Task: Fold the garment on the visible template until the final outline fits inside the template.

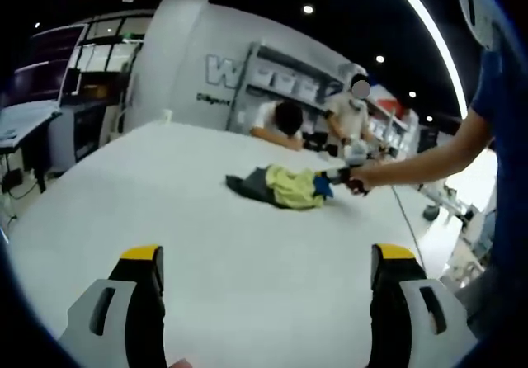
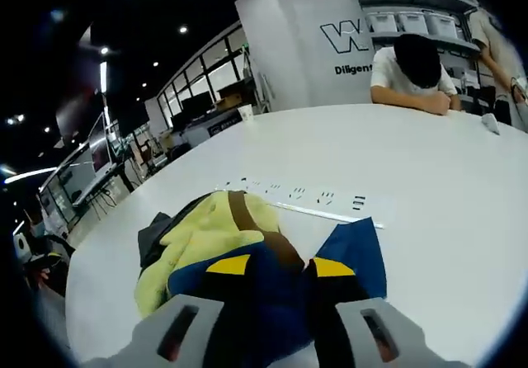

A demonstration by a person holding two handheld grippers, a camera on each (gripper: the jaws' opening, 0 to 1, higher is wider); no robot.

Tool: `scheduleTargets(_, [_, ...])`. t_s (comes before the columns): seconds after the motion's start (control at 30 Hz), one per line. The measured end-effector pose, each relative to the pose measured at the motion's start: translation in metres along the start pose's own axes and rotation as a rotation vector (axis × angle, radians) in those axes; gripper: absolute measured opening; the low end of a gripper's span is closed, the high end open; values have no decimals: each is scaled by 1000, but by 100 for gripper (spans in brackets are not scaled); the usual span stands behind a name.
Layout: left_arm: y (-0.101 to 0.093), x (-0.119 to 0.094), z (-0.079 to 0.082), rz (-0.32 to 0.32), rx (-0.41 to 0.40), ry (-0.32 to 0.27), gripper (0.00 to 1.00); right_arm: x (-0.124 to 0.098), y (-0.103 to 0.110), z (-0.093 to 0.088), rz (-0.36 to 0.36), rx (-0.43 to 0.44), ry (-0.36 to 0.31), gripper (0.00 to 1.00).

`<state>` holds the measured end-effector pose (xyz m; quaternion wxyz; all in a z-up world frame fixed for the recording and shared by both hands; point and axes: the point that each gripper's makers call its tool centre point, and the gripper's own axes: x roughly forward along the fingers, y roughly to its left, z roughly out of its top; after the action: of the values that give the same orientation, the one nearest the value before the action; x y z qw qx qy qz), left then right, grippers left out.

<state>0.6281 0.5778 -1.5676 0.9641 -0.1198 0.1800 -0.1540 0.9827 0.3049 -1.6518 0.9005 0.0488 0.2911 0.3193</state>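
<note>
Left tool [image 1: 268, 257]: jaws spread wide apart with yellow tips, gripping nothing, hovering over bare white worktop [image 1: 206, 244] near its closer edge. Right tool [image 2: 272, 267]: seen in the right gripper view with jaws drawn close together on a fold of navy cloth bunched between the yellow tips; in the left gripper view it appears at the end of a person's outstretched arm [image 1: 429, 158], meeting the garment's blue corner. Garment [image 2: 223, 244]: crumpled heap of pale yellow, navy and dark grey fabric with a brown strip across the yellow part, lying toward the middle of the worktop, well apart from the left tool. Template [image 2: 318, 199]: pale sheet with small dark marks in a row, flat on the worktop just beyond the garment, which partly covers its nearer side. Far edge of the worktop: a seated person [image 2: 412, 75] in a white shirt, leaning forward on folded arms.
</note>
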Motion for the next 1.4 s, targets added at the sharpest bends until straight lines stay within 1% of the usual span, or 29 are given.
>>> scheduleTargets(0.03, [0, 4, 1, 2, 2, 2, 99, 4, -3, -2, 7, 1, 1, 24])
scheduleTargets(0.1, [-2, 4, 3, 3, 0, 3, 99, 8, -2, -4, 8, 0, 9, 23])
scheduleTargets(0.13, [6, 5, -3, 2, -10, 1, 99, 9, 0, -5, 11, -5, 12, 22])
scheduleTargets(0.2, [13, 6, -9, 5, -11, 1, 99, 12, 1, -5, 15, -14, 14, 18])
scheduleTargets(0.23, [14, 6, -9, 5, -11, -1, 99, 13, 6, -4, 16, -16, 16, 16])
scheduleTargets(0.3, [15, 6, -9, 8, -6, -3, 99, 12, 9, -4, 14, -23, 20, 12])
scheduleTargets(0.33, [15, 6, -10, 8, -6, -3, 99, 10, 5, -4, 15, -28, 23, 10])
scheduleTargets(0.4, [14, 7, -11, 10, 0, 1, 99, 7, 7, -3, 10, -51, 32, 5])
scheduleTargets(0.57, [11, 7, -9, 8, 7, 3, 99, -1, 12, 4, 16, -78, 25, 1])
scheduleTargets(0.6, [11, 7, -8, 7, 7, -2, 99, -9, 18, 7, 17, -103, 22, 0])
scheduleTargets(0.7, [10, 8, -6, 3, 5, -9, 99, -9, 18, 12, 19, -134, 18, 0])
scheduleTargets(0.73, [9, 8, -5, 2, 7, -11, 99, -14, 21, 14, 24, -141, 14, 0])
scheduleTargets(0.77, [9, 8, -3, -3, 8, -15, 99, -21, 28, 20, 30, -156, -3, 0])
scheduleTargets(0.83, [6, 8, 1, -12, 12, -25, 99, -34, 39, 32, 27, -235, -39, 0])
scheduleTargets(0.87, [5, 8, 2, -14, 14, -28, 99, -41, 46, 34, 33, -264, -36, 0])
scheduleTargets(0.9, [3, 8, 4, -19, 16, -33, 99, -47, 55, 38, 47, -303, -50, 0])
scheduleTargets(0.97, [2, 7, 5, -24, 19, -36, 99, -57, 71, 39, 66, -338, -61, 0])
scheduleTargets(1.0, [1, 7, 6, -29, 22, -37, 99, -68, 88, 39, 83, -415, -60, 0])
scheduleTargets(1.03, [0, 8, 6, -33, 25, -36, 99, -70, 91, 38, 84, -434, -55, 0])
scheduleTargets(1.07, [-1, 8, 6, -39, 27, -36, 99, -76, 104, 35, 107, -495, -48, 0])
scheduleTargets(1.1, [-2, 8, 6, -43, 29, -38, 99, -81, 114, 31, 124, -538, -43, 0])
scheduleTargets(1.13, [-7, 7, 9, -47, 36, -39, 99, -86, 125, 27, 141, -569, -36, 0])
scheduleTargets(1.17, [-15, 7, 14, -58, 37, -45, 99, -91, 134, 22, 163, -598, -33, 0])
scheduleTargets(1.2, [-19, 7, 17, -63, 37, -49, 99, -96, 144, 16, 175, -593, -25, 0])
scheduleTargets(1.23, [-23, 6, 19, -69, 32, -55, 99, -99, 159, 9, 207, -619, -21, 0])
scheduleTargets(1.27, [-25, 6, 21, -74, 29, -61, 99, -103, 168, 3, 226, -648, -11, 0])
scheduleTargets(1.33, [-30, 6, 24, -83, 26, -66, 99, -110, 183, -16, 230, -702, 16, 0])
scheduleTargets(1.37, [-33, 6, 26, -89, 32, -69, 99, -116, 195, -29, 249, -747, 39, 0])
scheduleTargets(1.4, [-35, 6, 27, -94, 37, -71, 99, -120, 202, -44, 259, -759, 69, 0])
